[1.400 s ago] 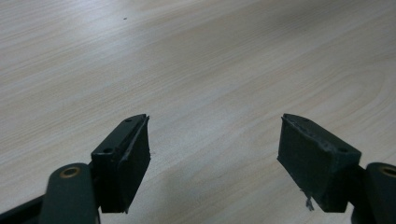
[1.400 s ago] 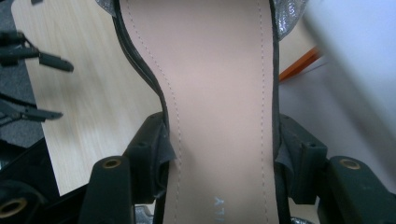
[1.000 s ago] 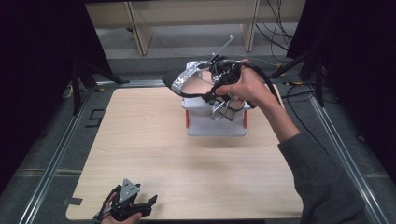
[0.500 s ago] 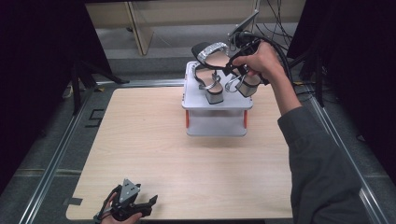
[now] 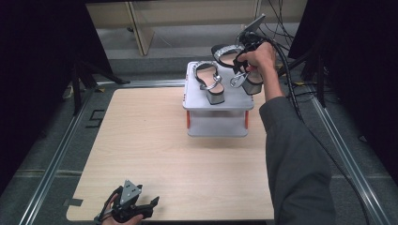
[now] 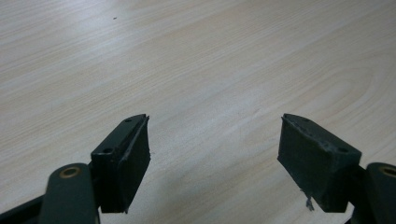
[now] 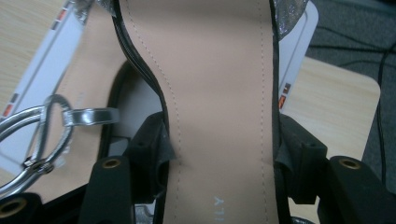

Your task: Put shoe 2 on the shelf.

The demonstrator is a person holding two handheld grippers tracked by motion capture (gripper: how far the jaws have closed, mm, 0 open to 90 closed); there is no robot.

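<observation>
One sandal (image 7: 219, 93) | clamped by right gripper (image 7: 219, 154) | insole print "A TI", cut off

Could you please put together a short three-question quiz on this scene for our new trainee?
1. True or false: the left gripper rests near the front edge of the table with its jaws apart and nothing between them.
2. What is the right gripper clamped on? A) a cup B) a silver sandal C) a cable
3. Fill in: the other sandal stands on the white ____.

Key: 1 true. 2 B, the jaws grip the held sandal across its sole, seen in the right gripper view. 3 rack.
</observation>
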